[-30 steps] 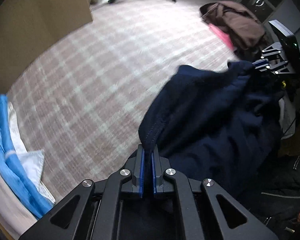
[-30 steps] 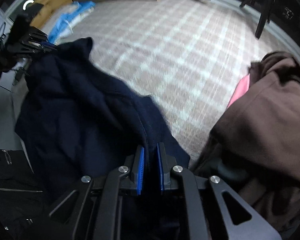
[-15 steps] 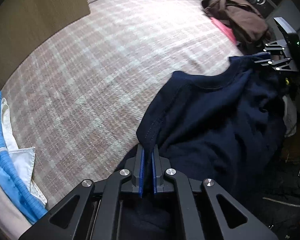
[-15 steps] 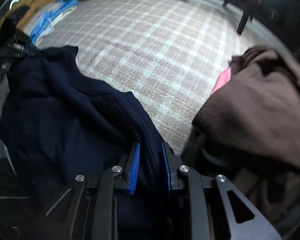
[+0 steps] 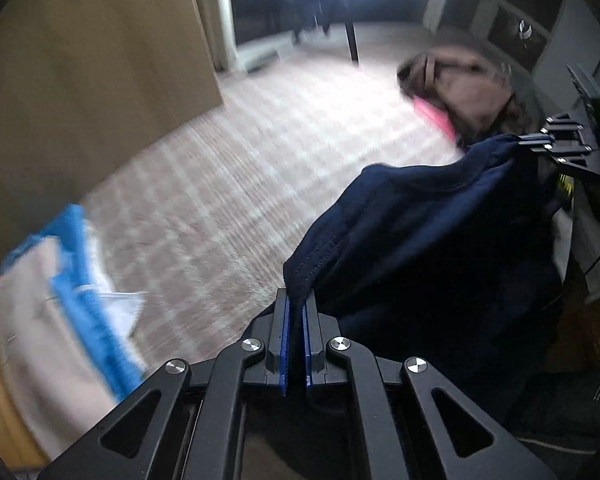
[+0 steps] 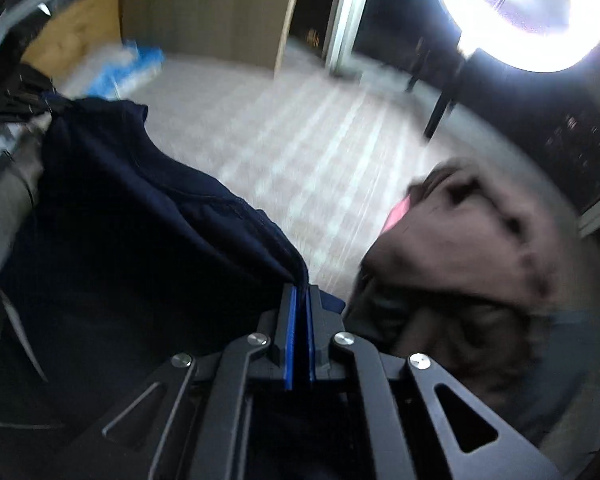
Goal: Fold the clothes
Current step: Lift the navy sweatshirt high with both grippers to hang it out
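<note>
Left wrist view: my left gripper is clenched on a hem of the navy garment, which hangs above the plaid rug. My right gripper pinches its far corner. Brown clothes pile lies beyond the garment.

Right wrist view: right gripper grasps the garment's edge, w/ brown pile just beside it, on the rug.
</note>
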Action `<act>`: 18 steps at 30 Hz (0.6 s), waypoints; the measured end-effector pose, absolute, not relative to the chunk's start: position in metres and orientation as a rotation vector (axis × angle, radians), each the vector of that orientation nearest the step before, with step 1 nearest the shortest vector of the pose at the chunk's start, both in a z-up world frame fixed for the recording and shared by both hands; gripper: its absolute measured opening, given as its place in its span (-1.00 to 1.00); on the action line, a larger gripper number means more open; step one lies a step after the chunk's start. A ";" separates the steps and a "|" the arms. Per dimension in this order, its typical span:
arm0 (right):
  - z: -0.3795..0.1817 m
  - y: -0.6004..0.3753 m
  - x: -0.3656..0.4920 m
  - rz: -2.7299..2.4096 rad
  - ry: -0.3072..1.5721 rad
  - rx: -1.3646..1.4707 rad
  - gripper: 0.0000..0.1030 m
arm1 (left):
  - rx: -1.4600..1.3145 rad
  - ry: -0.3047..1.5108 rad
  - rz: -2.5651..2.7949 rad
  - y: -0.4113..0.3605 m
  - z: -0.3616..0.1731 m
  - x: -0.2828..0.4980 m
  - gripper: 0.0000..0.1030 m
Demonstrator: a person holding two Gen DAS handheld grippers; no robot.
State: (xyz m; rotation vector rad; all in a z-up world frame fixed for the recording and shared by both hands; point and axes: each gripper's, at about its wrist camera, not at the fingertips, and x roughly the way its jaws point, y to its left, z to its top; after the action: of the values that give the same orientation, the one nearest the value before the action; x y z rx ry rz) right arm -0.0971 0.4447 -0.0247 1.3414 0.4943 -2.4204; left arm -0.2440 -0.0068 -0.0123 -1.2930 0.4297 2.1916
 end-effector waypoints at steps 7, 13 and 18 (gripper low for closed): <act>0.149 0.426 -0.010 -2.655 0.545 0.825 -0.92 | -0.887 0.379 2.562 -0.008 0.139 -0.155 -0.92; 0.287 0.421 0.062 -2.785 0.508 0.512 -0.93 | -0.609 0.403 2.765 -0.011 0.275 -0.069 -0.93; 0.365 0.415 0.111 -2.838 0.518 0.351 -0.93 | -0.483 0.364 2.864 -0.019 0.339 -0.035 -0.93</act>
State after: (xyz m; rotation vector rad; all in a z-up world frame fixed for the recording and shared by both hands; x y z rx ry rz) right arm 0.1107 0.4151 0.3653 0.3510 0.5178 -2.8381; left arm -0.0349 -0.0187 0.3386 -0.4830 0.3641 2.8641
